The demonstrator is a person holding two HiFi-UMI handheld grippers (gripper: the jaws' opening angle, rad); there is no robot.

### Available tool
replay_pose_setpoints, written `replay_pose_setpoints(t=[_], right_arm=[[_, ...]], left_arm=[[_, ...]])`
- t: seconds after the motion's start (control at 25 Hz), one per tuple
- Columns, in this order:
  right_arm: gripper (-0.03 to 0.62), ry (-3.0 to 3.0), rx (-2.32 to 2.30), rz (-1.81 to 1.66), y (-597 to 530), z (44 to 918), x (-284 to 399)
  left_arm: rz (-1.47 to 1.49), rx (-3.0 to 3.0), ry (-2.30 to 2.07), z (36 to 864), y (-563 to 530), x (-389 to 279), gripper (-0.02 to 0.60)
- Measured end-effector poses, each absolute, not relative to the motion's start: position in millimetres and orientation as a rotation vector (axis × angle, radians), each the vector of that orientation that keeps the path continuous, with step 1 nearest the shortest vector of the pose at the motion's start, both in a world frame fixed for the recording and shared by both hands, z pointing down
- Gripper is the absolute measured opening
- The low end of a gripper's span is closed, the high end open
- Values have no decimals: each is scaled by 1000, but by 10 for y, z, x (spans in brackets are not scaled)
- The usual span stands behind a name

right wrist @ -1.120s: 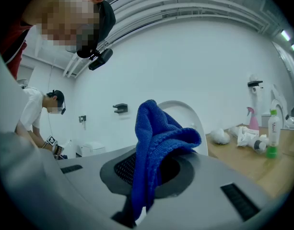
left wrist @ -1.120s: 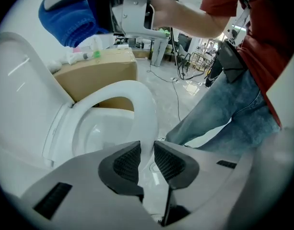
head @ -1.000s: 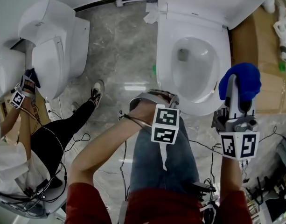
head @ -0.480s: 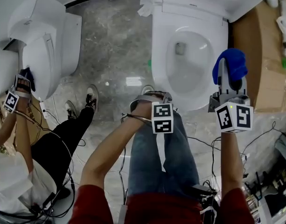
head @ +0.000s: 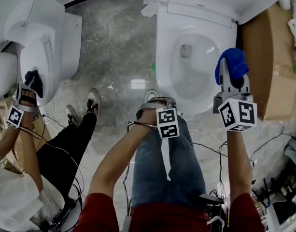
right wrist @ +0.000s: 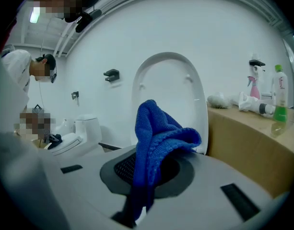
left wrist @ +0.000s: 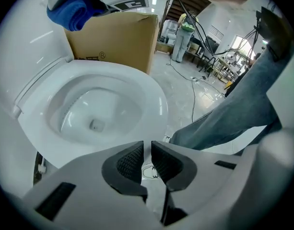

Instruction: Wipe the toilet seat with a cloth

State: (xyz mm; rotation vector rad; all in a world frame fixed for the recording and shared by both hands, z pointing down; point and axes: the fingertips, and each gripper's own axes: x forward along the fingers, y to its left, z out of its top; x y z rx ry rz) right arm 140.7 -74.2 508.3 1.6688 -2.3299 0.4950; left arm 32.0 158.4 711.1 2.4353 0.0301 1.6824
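Note:
The white toilet (head: 196, 88) stands with its lid (right wrist: 168, 95) raised and its seat (left wrist: 151, 92) ring bare. My right gripper (head: 231, 76) is shut on a bunched blue cloth (head: 231, 64), hovering over the seat's right side. In the right gripper view the blue cloth (right wrist: 158, 138) sticks up from between the pads. My left gripper (head: 167, 122) sits at the toilet's front rim, its jaws hidden under the marker cube. In the left gripper view the left gripper (left wrist: 147, 152) has its jaws closing to a narrow gap with nothing between them.
A cardboard box (head: 271, 66) stands right of the toilet, with bottles (right wrist: 279, 92) on top. A second toilet (head: 41, 42) is at the left, where another person's arm (head: 29, 144) holds a gripper with a dark cloth. Cables (head: 205, 149) lie on the marble floor.
My right gripper has carried the blue cloth left and forward, closer over the seat's right rim. The left gripper has stayed by the front rim.

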Motion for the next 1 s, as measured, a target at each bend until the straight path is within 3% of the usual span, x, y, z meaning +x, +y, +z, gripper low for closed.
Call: replay_pose_setpoints(t=[0.12, 0.56, 1.0], right_arm=[[54, -2312, 1658, 507, -849, 5230, 1411], [54, -2224, 1610, 500, -1426, 5714, 1273], [54, -1958, 1574, 608, -2242, 6688, 1517]], left_arm=[[1564, 2465, -93, 7059, 1511, 331, 17], [476, 2664, -1258, 5515, -284, -293, 17], [41, 2550, -1695, 4774, -979, -767, 15]])
